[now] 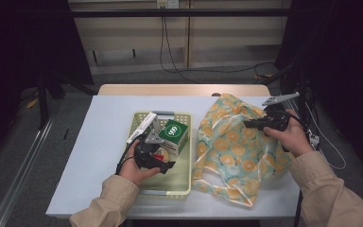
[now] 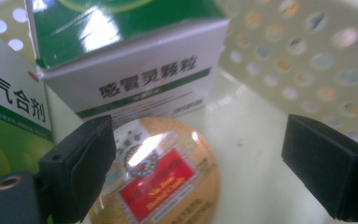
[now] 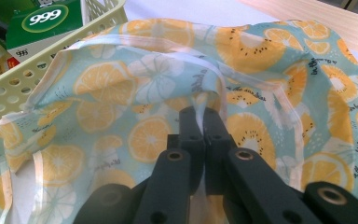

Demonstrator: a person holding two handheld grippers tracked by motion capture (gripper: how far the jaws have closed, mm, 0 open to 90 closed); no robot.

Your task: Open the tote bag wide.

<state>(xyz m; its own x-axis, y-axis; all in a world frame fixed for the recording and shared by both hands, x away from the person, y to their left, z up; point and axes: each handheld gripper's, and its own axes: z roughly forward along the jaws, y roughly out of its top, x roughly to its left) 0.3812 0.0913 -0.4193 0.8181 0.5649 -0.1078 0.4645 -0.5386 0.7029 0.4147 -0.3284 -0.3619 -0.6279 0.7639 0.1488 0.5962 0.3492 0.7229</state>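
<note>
Two tools are at work over the table (image 1: 108,142), which has a pale blue-white top. The left tool (image 2: 196,163) hangs inside the one yellow perforated basket (image 1: 179,187) that sits near the middle of the table, towards its near edge. Its jaws stand wide apart, with a round tin (image 2: 168,177) lying flat on the basket floor between them, and neither pad touches it. The right tool (image 3: 204,122) is pinched tight on the rim of the one fruit-print bag (image 1: 236,151), a pale teal bag with orange and kiwi slices that lies crumpled at the right side of the table, just beside the basket.

The basket holds three things: the tin, a green and white box (image 1: 174,134) and a second, white-sided box (image 1: 141,127) leaning by the basket's far left corner.

The high view shows both hands and the whole layout. The left gripper view brings the tin's red and gold label close, though its small print is blurred, and it shows Chinese writing on the white face of the green box, reading 感冒灵颗粒. The other box there shows 气合剂. The right gripper view shows the folded bag mouth held between the shut jaws and, beyond it, "999" printed on the green box top and again on its side.
</note>
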